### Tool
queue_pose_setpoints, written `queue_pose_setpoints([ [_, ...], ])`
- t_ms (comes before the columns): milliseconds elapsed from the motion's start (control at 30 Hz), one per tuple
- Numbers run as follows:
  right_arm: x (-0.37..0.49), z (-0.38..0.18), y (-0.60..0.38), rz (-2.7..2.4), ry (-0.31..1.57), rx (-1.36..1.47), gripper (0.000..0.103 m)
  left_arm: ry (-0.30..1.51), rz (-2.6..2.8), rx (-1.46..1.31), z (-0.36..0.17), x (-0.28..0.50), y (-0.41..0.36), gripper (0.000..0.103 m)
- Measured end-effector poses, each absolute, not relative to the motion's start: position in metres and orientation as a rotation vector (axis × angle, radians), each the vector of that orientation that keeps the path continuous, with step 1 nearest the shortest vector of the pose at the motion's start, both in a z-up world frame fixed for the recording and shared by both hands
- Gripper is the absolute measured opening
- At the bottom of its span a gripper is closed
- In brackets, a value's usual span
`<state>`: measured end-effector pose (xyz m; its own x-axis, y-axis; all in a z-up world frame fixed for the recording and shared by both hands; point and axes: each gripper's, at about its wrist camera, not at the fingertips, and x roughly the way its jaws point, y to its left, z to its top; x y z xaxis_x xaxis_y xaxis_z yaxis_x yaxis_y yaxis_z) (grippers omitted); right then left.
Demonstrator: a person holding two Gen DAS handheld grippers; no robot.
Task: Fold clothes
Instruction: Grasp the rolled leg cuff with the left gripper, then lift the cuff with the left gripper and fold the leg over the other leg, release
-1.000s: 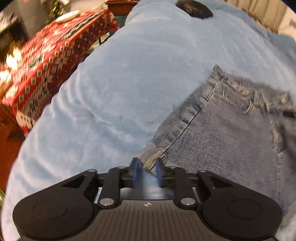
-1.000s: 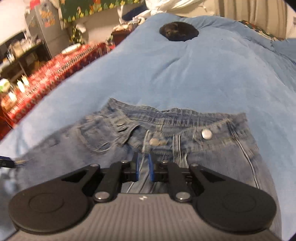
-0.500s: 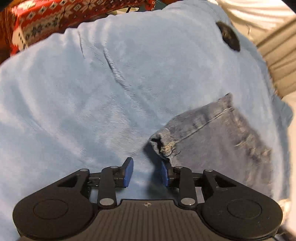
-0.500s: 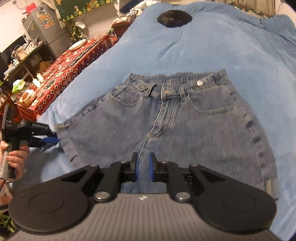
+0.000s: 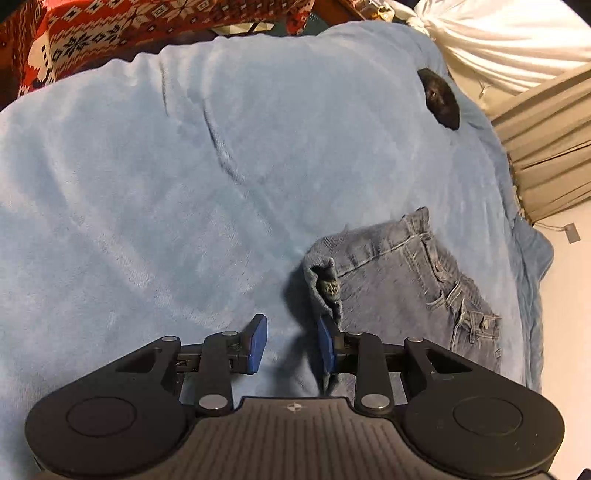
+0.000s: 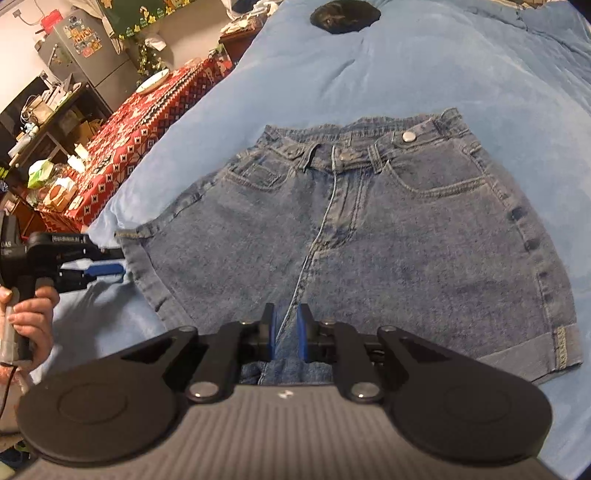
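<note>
Blue denim shorts (image 6: pixel 369 240) lie front up and spread flat on a light blue blanket (image 6: pixel 443 66), waistband away from me. My right gripper (image 6: pixel 286 330) sits at the crotch, its jaws nearly together, with the centre seam running in between the pads. In the left wrist view the left leg hem of the shorts (image 5: pixel 399 280) stands curled up against the right pad. My left gripper (image 5: pixel 292 341) is open, with only blanket (image 5: pixel 184 184) between its pads. The right wrist view shows that left gripper (image 6: pixel 118 262) beside the leg hem, held by a hand (image 6: pixel 26 317).
A dark round thing (image 6: pixel 345 14) rests on the blanket at its far end. A table with a red patterned cloth (image 6: pixel 147 122) and a plate stands along the bed's left side. Behind it are shelves and a grey fridge (image 6: pixel 85 48). Beige curtains (image 5: pixel 546 147) hang at the far right.
My left gripper let go of the leg hem, opened and rolled. My right gripper drew back from the waistband to the crotch, and the shorts now lie spread out.
</note>
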<state>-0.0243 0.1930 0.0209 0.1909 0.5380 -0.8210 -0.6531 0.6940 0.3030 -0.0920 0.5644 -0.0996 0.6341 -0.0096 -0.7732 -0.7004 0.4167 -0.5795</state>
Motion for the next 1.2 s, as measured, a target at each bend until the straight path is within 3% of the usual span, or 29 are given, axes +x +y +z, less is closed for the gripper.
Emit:
queue_pose_setpoints([
  [533,-0.021,0.013,0.194,0.831,1.142,-0.111,0.013,0.836,0.349,-0.993,-0.106,-0.07,0.549,0.031],
  [633,-0.019,0.013,0.195,0.83,1.143,-0.105,0.013,0.84,0.295,-0.978,-0.104,-0.077,0.541,0.037],
  [767,-0.018,0.008,0.198,0.829,1.153,-0.109,0.014,0.892,0.332,-0.956,-0.116,-0.074,0.544,0.037],
  [933,-0.019,0.004,0.203,0.83,1.161,-0.109,0.014,0.838,0.391,-1.007,-0.121,-0.069,0.56,0.037],
  [1000,-0.021,0.003,0.205,0.836,1.163,-0.113,0.014,0.808,0.416,-1.024,-0.121,-0.067,0.565,0.032],
  [1100,-0.022,0.003,0.207,0.841,1.161,-0.119,0.014,0.77,0.456,-1.029,-0.117,-0.066,0.567,0.016],
  [1200,-0.021,0.003,0.206,0.834,1.157,-0.104,0.017,0.763,0.453,-1.003,-0.114,-0.062,0.566,0.013],
])
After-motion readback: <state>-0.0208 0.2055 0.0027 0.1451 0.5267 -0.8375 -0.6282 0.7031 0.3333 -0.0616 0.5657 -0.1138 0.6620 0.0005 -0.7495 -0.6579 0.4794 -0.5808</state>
